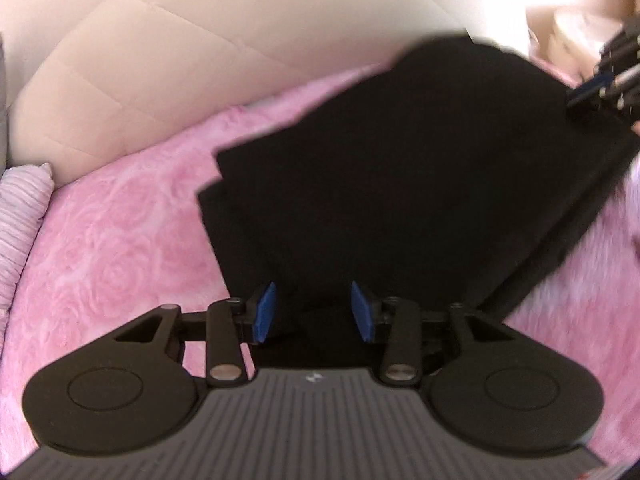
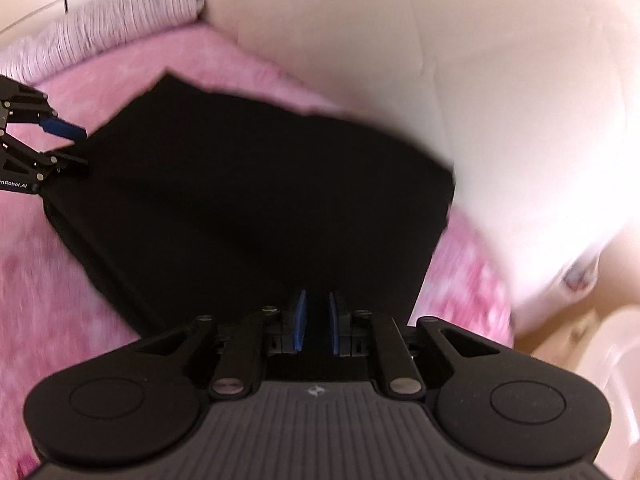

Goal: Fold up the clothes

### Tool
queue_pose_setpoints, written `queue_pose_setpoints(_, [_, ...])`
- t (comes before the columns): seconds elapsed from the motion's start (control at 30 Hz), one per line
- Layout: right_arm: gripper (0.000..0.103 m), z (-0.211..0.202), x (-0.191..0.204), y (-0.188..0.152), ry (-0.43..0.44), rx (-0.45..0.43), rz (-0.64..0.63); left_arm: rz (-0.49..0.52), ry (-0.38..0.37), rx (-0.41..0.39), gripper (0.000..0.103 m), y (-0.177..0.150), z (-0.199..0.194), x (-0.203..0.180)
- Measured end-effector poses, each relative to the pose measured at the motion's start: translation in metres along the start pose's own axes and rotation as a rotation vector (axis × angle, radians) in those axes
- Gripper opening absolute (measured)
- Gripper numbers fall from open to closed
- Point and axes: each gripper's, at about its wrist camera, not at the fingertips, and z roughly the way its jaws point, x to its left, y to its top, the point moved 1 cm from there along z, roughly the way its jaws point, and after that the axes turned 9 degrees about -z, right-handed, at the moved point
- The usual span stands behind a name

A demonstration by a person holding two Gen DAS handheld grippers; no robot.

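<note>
One black folded garment (image 1: 400, 184), lying flat on pink rose-pattern blanket (image 1: 112, 248) of bed, cream quilted headboard (image 1: 140, 40) behind. Left gripper (image 1: 312, 312): fingers partway apart, nothing betw. them, over near edge. Right gripper (image 2: 316, 326): fingers narrow gap, empty, over opp. edge. Step, as judged: release after fold; lift both clear w/o dragging cloth, then press edges square. Long axis: runs gripper to gripper, roughly along headboard; which end is which can't tell.

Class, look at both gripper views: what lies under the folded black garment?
The black garment lies on a fluffy pink blanket, which shows around its edges in both views. The garment hides the blanket beneath it, and its own lower folded layers show only as stepped edges.
</note>
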Motion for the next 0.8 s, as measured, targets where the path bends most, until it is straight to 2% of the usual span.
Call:
queue_pose_setpoints(0.1, [0.013, -0.017, 0.002, -0.002, -0.021, -0.017, 0.013, -0.028, 0.021, -0.007, 0.038, 0.003, -0.005, 0.001])
queue_pose_setpoints(0.2, [0.014, -0.037, 0.012, -0.005, -0.014, -0.036, 0.038, -0.074, 0.042, -0.027, 0.038, -0.001, -0.029, 0.0])
queue_pose_setpoints(0.3, [0.016, -0.044, 0.027, -0.019, 0.014, -0.007, 0.038, -0.089, 0.043, 0.002, 0.038, -0.013, -0.042, -0.008])
queue_pose_setpoints(0.4, [0.022, -0.032, 0.035, -0.028, 0.023, 0.029, 0.044, -0.056, 0.043, 0.037, 0.038, -0.017, -0.033, -0.018])
queue_pose_setpoints(0.47, [0.022, -0.035, 0.036, -0.026, 0.016, 0.023, 0.05, -0.016, 0.047, 0.033, 0.038, -0.015, -0.029, -0.023])
queue_pose_setpoints(0.53, [0.026, -0.043, 0.035, -0.024, 0.003, 0.008, 0.066, -0.035, 0.059, 0.022, 0.038, -0.013, -0.034, -0.024])
queue_pose_setpoints(0.57, [0.038, -0.049, 0.035, -0.023, -0.014, -0.004, 0.075, -0.053, 0.064, 0.015, 0.041, -0.012, -0.038, -0.024])
queue_pose_setpoints(0.6, [0.056, -0.057, 0.036, -0.024, -0.035, -0.018, 0.082, -0.072, 0.071, 0.009, 0.054, -0.012, -0.042, -0.025])
queue_pose_setpoints(0.63, [0.063, -0.064, 0.039, -0.025, -0.053, -0.031, 0.093, -0.095, 0.08, 0.001, 0.064, -0.015, -0.049, -0.027])
queue_pose_setpoints(0.67, [0.069, -0.071, 0.041, -0.027, -0.071, -0.04, 0.106, -0.118, 0.088, -0.006, 0.078, -0.019, -0.055, -0.029])
queue_pose_setpoints(0.7, [0.069, -0.076, 0.044, -0.029, -0.083, -0.045, 0.119, -0.139, 0.092, -0.011, 0.085, -0.023, -0.062, -0.031])
queue_pose_setpoints(0.73, [0.069, -0.081, 0.05, -0.03, -0.093, -0.046, 0.135, -0.161, 0.096, -0.014, 0.086, -0.028, -0.068, -0.034])
queue_pose_setpoints(0.8, [0.076, -0.093, 0.06, -0.035, -0.107, -0.045, 0.179, -0.211, 0.095, -0.009, 0.094, -0.039, -0.081, -0.04])
